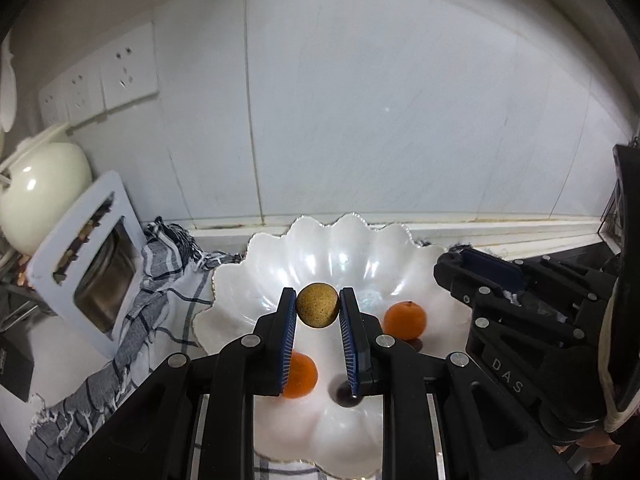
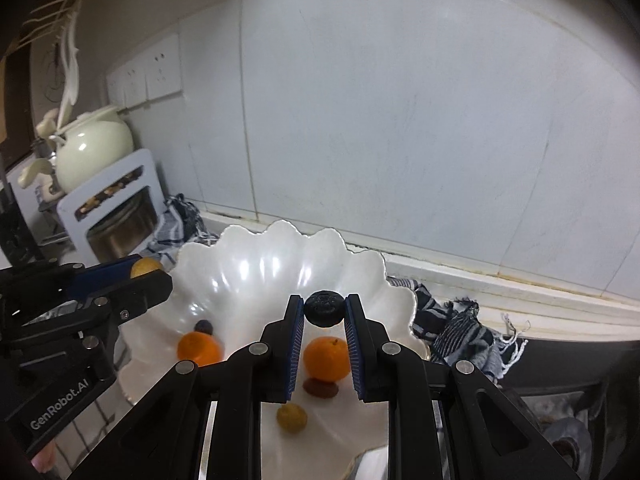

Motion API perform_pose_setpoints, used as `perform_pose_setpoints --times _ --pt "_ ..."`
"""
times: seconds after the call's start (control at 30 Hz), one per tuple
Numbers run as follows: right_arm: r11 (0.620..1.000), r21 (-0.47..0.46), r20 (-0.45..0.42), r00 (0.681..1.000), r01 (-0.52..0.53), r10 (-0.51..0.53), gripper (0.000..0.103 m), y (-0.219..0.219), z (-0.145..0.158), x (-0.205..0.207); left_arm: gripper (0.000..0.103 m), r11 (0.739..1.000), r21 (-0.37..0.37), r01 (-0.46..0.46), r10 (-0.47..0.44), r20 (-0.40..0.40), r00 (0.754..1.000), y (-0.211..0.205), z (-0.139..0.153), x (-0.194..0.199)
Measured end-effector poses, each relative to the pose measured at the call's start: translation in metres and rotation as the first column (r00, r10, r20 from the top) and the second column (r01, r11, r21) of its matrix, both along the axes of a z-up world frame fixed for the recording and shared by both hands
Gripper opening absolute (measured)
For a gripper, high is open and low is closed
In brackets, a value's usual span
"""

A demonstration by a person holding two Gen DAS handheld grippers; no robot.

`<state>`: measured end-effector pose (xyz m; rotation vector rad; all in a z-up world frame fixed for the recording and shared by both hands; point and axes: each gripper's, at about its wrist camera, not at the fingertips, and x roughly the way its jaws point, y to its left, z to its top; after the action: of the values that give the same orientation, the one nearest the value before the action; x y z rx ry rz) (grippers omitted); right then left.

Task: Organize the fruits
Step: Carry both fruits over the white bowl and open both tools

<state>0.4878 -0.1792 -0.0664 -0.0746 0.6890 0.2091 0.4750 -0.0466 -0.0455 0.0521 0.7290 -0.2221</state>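
A white scalloped bowl stands on a striped cloth by the tiled wall; it also shows in the right wrist view. My left gripper is shut on a small brown-yellow round fruit, held above the bowl. My right gripper is shut on a dark berry above the bowl. In the bowl lie two oranges, a dark berry, a reddish fruit and a yellow fruit.
A striped cloth lies under the bowl. A white frame holder with a metal container and a cream teapot stand at the left. Wall sockets are above. The tiled wall is close behind the bowl.
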Motion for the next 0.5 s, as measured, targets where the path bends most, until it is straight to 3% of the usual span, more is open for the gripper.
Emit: perform_pose_setpoints --times 0.3,0.47,0.5 --pt "1.000 -0.007 -0.100 0.995 0.015 -0.016 0.022 0.001 -0.018 0.033 0.023 1.000 -0.017 -0.009 0.007 -0.117 0.993 0.002 -0.024 0.040" --pt "1.000 -0.005 -0.111 0.994 0.022 -0.023 0.024 0.000 -0.026 0.041 0.041 1.000 0.001 -0.017 0.017 -0.118 0.993 0.002 -0.028 0.043" --pt "1.000 -0.001 -0.119 0.993 0.024 -0.024 0.029 -0.001 -0.027 0.042 0.043 1.000 0.009 -0.022 0.023 -0.113 0.993 0.002 -0.028 0.042"
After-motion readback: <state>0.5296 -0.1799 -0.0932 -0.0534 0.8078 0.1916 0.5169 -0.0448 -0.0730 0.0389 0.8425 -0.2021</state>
